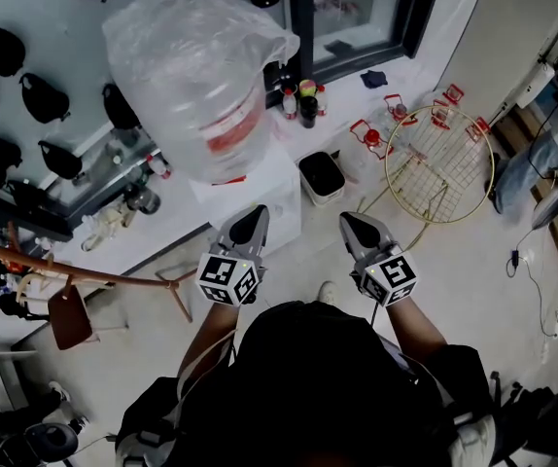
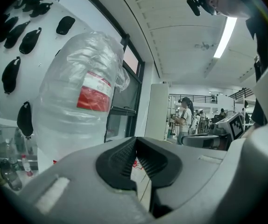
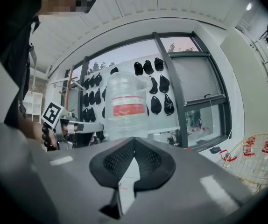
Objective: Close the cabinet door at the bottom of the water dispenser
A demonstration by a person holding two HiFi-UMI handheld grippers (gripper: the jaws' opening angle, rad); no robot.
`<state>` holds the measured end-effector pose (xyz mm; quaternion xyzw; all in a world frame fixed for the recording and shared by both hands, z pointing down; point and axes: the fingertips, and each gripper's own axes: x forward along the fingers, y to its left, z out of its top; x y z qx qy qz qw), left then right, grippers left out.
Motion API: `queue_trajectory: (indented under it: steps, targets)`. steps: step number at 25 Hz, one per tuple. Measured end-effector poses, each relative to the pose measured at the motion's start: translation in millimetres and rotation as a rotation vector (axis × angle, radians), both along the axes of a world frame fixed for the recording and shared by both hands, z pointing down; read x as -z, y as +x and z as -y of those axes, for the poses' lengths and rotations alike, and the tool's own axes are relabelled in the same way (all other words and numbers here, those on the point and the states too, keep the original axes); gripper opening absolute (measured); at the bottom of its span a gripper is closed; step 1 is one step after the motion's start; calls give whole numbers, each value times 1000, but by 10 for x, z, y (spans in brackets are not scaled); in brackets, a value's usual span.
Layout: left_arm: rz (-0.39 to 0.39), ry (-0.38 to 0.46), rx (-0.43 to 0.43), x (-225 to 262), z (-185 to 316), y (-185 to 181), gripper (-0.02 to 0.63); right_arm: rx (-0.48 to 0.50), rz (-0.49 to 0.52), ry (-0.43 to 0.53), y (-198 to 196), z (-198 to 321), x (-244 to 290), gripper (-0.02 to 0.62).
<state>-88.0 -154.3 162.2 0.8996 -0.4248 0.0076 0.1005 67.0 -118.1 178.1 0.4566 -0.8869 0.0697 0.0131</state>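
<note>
From the head view I look down on the white water dispenser and the big plastic-wrapped water bottle that tops it. Its bottom cabinet door is hidden beneath the dispenser's top. My left gripper and right gripper hover side by side just in front of the dispenser, both shut and holding nothing. The left gripper view has its shut jaws in front of the bottle. In the right gripper view the shut jaws point at the bottle.
A black bin stands right of the dispenser. Beyond it lie a round gold wire rack and red-capped bottles. Black caps hang on the wall at left. A wooden rack stands near left.
</note>
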Motion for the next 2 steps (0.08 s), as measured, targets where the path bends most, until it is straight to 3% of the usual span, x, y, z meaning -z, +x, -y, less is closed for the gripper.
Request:
queue_trajectory:
  steps: [2]
  targets:
    - [7, 2, 1, 31, 37, -42, 3, 4, -6, -3, -27, 43, 35, 5]
